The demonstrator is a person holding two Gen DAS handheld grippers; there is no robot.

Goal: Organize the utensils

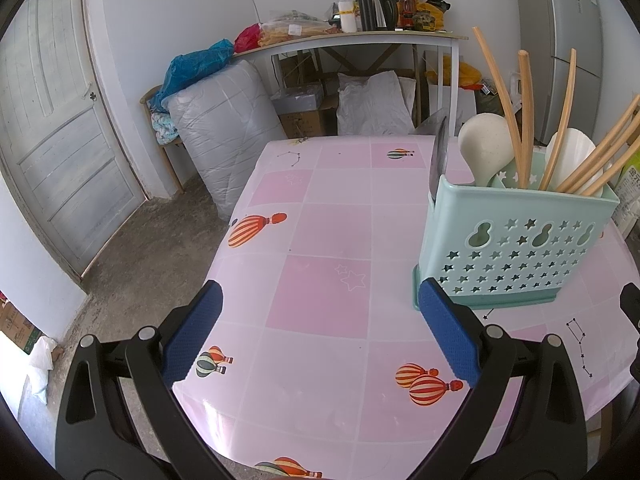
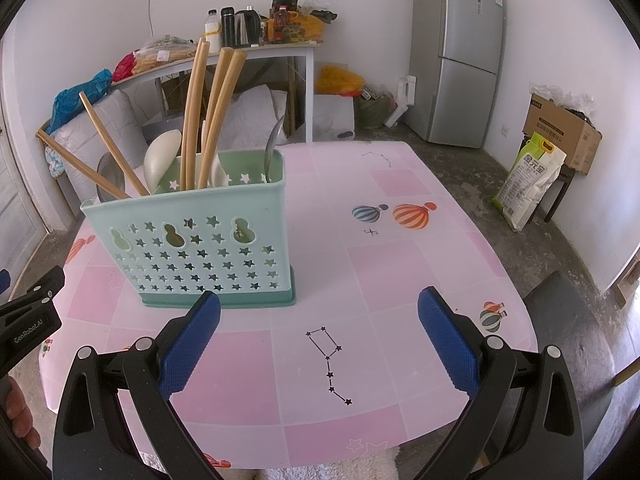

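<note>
Both grippers wide open and empty, caddy between them.

The left gripper (image 1: 320, 334) sees the caddy (image 1: 516, 240) at right of frame, touching its right finger; the right gripper (image 2: 319, 334) sees it upper left. Chopsticks (image 2: 192, 120), spoons (image 2: 160, 158) and a knife (image 1: 438, 160) stand upright inside; the pink counter (image 2: 360, 280) looks bare, so sorting seems finished.
</note>
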